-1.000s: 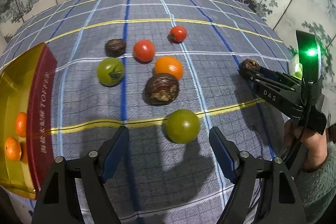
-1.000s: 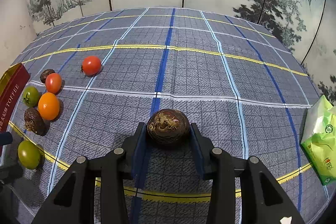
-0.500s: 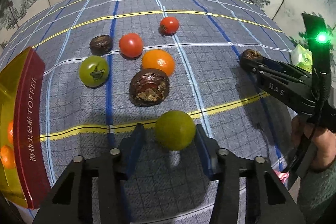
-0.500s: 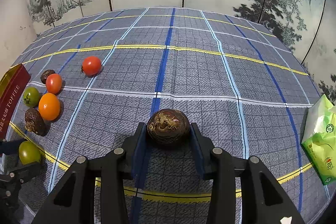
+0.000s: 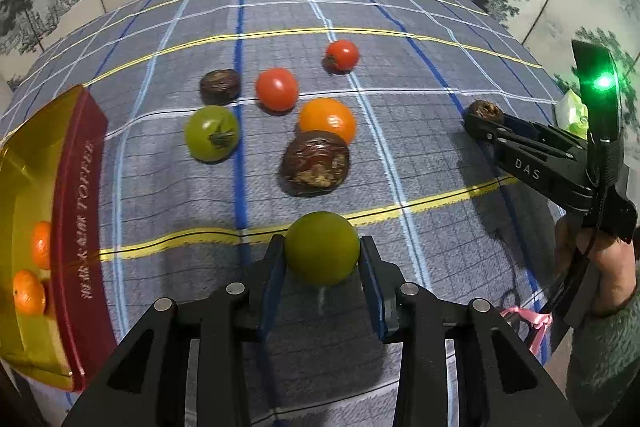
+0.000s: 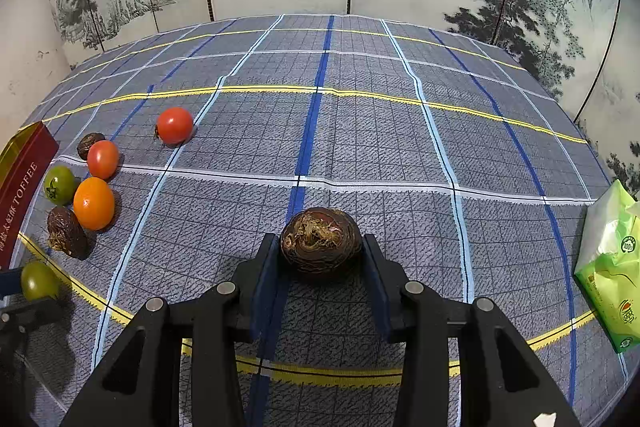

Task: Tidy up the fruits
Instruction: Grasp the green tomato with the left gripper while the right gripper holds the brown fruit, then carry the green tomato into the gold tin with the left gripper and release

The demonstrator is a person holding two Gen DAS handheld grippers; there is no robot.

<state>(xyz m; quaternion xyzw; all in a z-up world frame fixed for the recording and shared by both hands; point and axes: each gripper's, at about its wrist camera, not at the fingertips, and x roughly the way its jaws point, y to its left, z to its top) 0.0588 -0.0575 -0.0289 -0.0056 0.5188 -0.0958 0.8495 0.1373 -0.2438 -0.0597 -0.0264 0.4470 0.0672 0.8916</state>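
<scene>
Left gripper (image 5: 322, 254) pinches round green tomato (image 5: 322, 247) just over the plaid cloth (image 5: 400, 163), stem end hidden, no clear long axis. Right gripper (image 6: 321, 247) clamps brown chestnut-like fruit (image 6: 321, 239), rough end facing camera. Gold toffee tin (image 5: 76, 211) at left holds small oranges (image 5: 29, 297)

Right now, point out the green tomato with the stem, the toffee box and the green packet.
green tomato with the stem (image 5: 211, 133), left wrist view, its top.
toffee box (image 5: 76, 211), left wrist view, red side wall.
green packet (image 6: 612, 267), right wrist view, front face.
</scene>
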